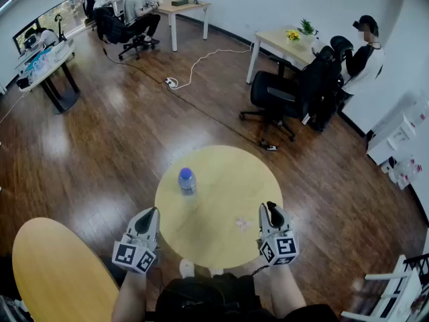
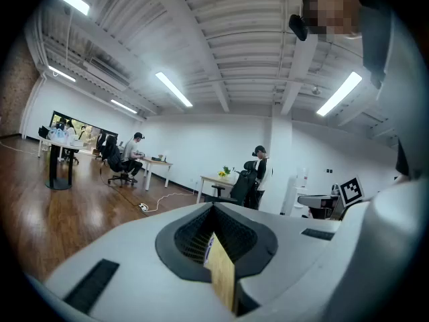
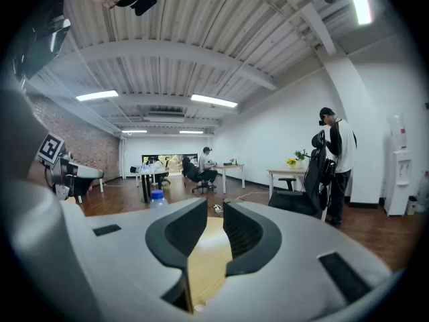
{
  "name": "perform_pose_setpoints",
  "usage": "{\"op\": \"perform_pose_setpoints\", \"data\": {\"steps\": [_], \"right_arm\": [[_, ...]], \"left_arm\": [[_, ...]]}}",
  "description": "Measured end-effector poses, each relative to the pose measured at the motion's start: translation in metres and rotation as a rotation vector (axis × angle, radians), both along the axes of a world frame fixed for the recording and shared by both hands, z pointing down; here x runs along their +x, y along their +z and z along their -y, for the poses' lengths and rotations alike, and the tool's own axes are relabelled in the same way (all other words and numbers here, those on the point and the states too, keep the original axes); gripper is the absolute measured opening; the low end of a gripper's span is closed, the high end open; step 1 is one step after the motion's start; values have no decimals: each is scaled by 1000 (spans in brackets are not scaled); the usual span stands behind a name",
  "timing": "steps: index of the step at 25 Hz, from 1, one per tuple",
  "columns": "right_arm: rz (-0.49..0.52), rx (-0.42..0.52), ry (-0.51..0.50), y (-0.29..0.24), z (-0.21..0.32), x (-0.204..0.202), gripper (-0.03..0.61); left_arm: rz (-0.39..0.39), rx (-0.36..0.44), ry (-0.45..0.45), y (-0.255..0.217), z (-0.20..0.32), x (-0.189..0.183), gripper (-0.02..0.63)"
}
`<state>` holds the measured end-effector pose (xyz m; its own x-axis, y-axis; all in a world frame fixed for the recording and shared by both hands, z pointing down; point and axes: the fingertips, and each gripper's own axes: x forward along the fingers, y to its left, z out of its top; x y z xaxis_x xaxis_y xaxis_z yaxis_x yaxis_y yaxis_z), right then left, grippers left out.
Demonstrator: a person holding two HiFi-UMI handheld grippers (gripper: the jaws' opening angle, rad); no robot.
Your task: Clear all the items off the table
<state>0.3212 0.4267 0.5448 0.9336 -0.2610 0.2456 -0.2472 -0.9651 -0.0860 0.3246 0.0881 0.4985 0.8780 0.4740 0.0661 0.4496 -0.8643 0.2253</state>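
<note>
A clear water bottle [image 1: 186, 180] with a blue cap stands upright on the round yellow table [image 1: 214, 180], left of its middle. A small pale crumpled scrap [image 1: 242, 225] lies near the table's front right. My left gripper [image 1: 151, 213] hovers at the table's front left edge, short of the bottle, its jaws together and empty [image 2: 214, 210]. My right gripper [image 1: 271, 210] hangs over the front right edge, just right of the scrap. Its jaws stand a narrow gap apart with nothing between them [image 3: 216, 210]. The bottle [image 3: 156, 198] shows left of those jaws.
A second yellow table [image 1: 60, 267] sits at the lower left. Beyond the round table are a black office chair [image 1: 278, 96], a standing person [image 1: 365, 59], desks with seated people and a cable on the wooden floor [image 1: 194, 66]. A white chair [image 1: 395, 294] stands at the bottom right.
</note>
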Motion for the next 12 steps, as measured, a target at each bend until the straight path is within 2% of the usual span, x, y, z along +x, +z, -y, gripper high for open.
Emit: {"op": "perform_pose_setpoints", "data": {"steps": [3, 6, 9, 12], "right_arm": [[27, -31, -39, 22, 5, 22, 77], [83, -61, -66, 50, 6, 37, 77], [232, -123, -86, 100, 7, 34, 78], [389, -140, -122, 156, 9, 20, 77]], "left_arm": [[4, 12, 12, 12, -9, 19, 2], [39, 4, 15, 30, -17, 33, 2], [87, -14, 13, 46, -21, 31, 2], [146, -14, -1, 67, -24, 21, 2]]}}
